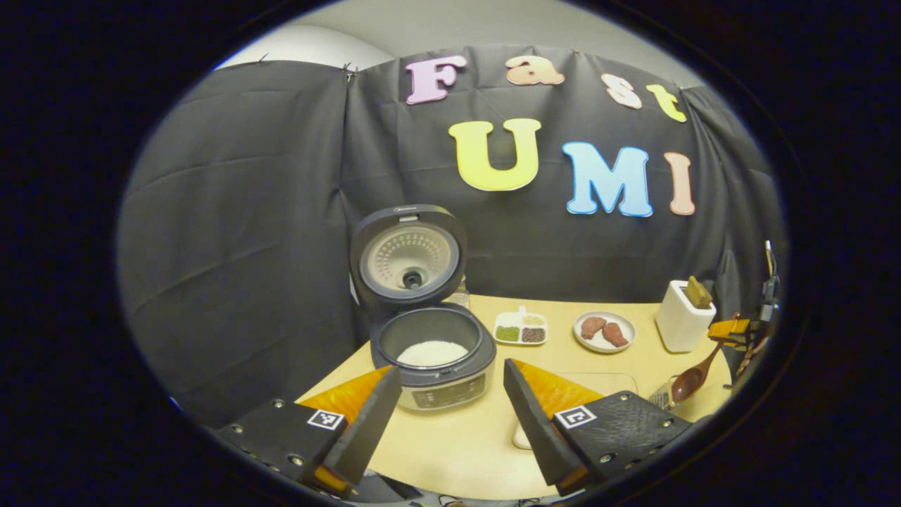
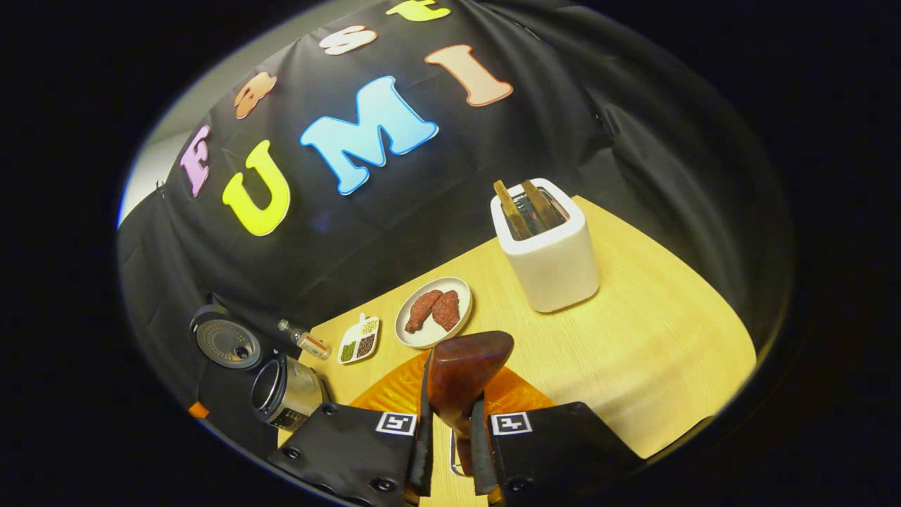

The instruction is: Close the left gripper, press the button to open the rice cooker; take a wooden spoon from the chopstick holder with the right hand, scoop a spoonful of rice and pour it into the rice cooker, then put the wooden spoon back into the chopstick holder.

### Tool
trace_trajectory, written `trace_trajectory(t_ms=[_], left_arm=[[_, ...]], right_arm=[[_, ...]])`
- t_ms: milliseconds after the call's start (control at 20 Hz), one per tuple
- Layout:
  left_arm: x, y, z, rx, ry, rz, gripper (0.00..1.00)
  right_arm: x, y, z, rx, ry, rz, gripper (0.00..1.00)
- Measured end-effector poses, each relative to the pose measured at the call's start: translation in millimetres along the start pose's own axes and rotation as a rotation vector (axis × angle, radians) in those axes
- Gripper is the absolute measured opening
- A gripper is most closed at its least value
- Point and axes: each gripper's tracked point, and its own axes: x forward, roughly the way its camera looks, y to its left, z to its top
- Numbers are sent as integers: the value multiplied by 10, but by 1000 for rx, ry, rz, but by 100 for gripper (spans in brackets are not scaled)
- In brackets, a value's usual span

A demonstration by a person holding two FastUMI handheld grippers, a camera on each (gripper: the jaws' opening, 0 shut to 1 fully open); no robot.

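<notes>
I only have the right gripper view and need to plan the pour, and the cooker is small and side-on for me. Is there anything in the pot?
Observer: Yes. In the left gripper view the rice cooker has its lid standing upright, and a mound of white rice lies in the pot.
Operator: Is the left claw in my way?
Observer: The left claw is open, with a finger on either side of the cooker's front and nearer the camera than the pot.
Operator: How does my spoon hang?
Observer: The right claw holds the wooden spoon by its handle. The bowl points down over the table, in front of the chopstick holder, and looks empty.
</notes>
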Motion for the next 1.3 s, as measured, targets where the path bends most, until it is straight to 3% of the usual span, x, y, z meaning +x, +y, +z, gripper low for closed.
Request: trace_trajectory(t_ms=[400,450,600,650,700,750,800,900,1300], left_arm=[[-35,32,-20,2,9,20,93],[-15,22,-1,3,7,15,93],[90,6,102,0,-5,-2,93],[134,22,150,1,-13,-6,93],[184,42,214,5,-23,-6,93],[236,70,267,8,-33,-6,93],[301,105,325,5,-42,-10,93],[417,189,481,-10,-60,-19,93],[878,729,1567,-53,-219,-37,92]], right_arm=[[193,-233,-308,98,56,-61,27],[210,-251,-346,102,64,-66,24],[220,-224,-326,140,46,-65,30],[143,-226,-288,148,30,-69,36],[158,-257,-257,149,8,-83,34],[82,-287,-218,149,-10,-98,61],[38,-320,-204,148,-20,-116,69],[-84,-385,-159,132,-49,-161,99],[-855,-368,57,-98,-205,-325,98]])
